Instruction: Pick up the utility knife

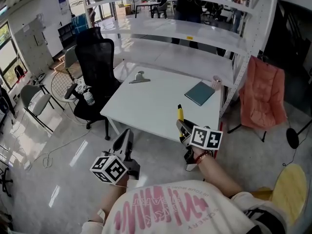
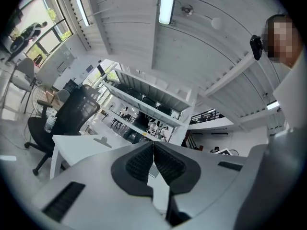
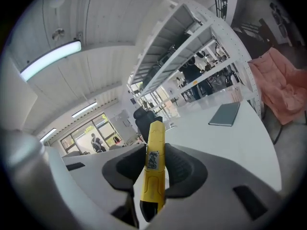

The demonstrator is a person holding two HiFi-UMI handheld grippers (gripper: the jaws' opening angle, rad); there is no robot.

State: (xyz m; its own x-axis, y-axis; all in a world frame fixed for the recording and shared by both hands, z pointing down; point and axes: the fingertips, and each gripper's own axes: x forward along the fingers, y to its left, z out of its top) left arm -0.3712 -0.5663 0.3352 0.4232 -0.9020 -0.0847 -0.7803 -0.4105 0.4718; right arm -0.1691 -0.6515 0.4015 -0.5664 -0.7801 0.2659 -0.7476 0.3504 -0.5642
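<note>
Two grippers are in our hands, both raised in front of us at the near side of the white table (image 1: 146, 106). On the left, the left gripper (image 1: 127, 134) has its jaws closed pad against pad with nothing between them, as its own view (image 2: 153, 146) shows, and it hangs over the floor beside the table's near left corner. On the right, the right gripper (image 1: 181, 126) is clamped on the yellow utility knife (image 1: 180, 112). In the right gripper view the two black pads (image 3: 180, 164) press on the knife's (image 3: 154, 171) sides about midway along its body; its yellow end sticks out past the jaws toward the table and its black end points back at us. We see the knife up off the tabletop, over the table's near edge.

Around it, from the left: a black office chair (image 1: 95, 67) stands against the table's left side, a metal binder clip (image 1: 139, 77) lies near the far edge, and a dark teal notebook (image 1: 200, 92) lies at the far right corner. Behind the table rises a white shelving rack (image 1: 195, 33), and a salmon cloth (image 1: 263, 94) hangs over a chair to the right
</note>
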